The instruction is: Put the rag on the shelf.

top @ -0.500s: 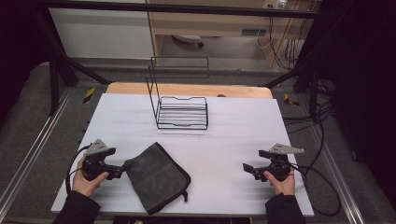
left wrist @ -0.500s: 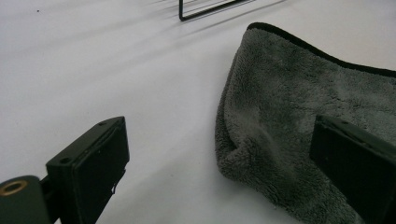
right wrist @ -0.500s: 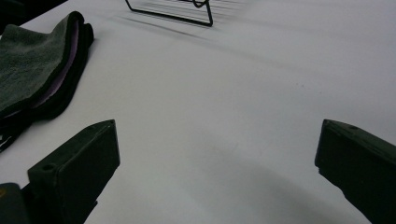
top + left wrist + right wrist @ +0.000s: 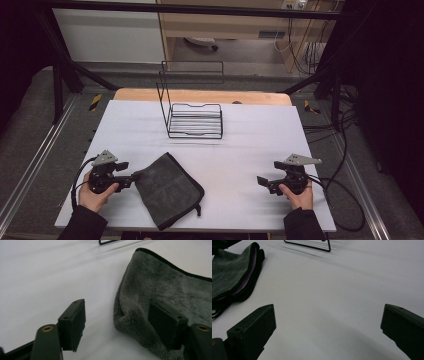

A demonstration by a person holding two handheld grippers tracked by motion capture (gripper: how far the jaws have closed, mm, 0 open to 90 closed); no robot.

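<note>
White desk point(image 4: 250, 150) under dim light, wooden strip along its far edge, dark floor and cables around it. Left claw point(image 4: 131, 178) sits at the near left, jaws spread, nothing pinched. Grey towel point(image 4: 167, 190) lies folded just to its right: in the left gripper view the towel's point(image 4: 170, 290) near corner sits between the jaws, one pad over the pile, the other pad apart from it with bare desk in the gap. Can't tell whether that one pad touches the cloth. Right claw point(image 4: 261, 181) at the near right, jaws spread wide, bare desk between them in the right gripper view. Towel point(image 4: 234, 277) is well off to its left, dark trim and a purple inner edge visible. Black wire rack point(image 4: 192, 117) stands farther out, ahead of both claws, between them, well apart from the towel. One hand holds each claw from behind.
</note>
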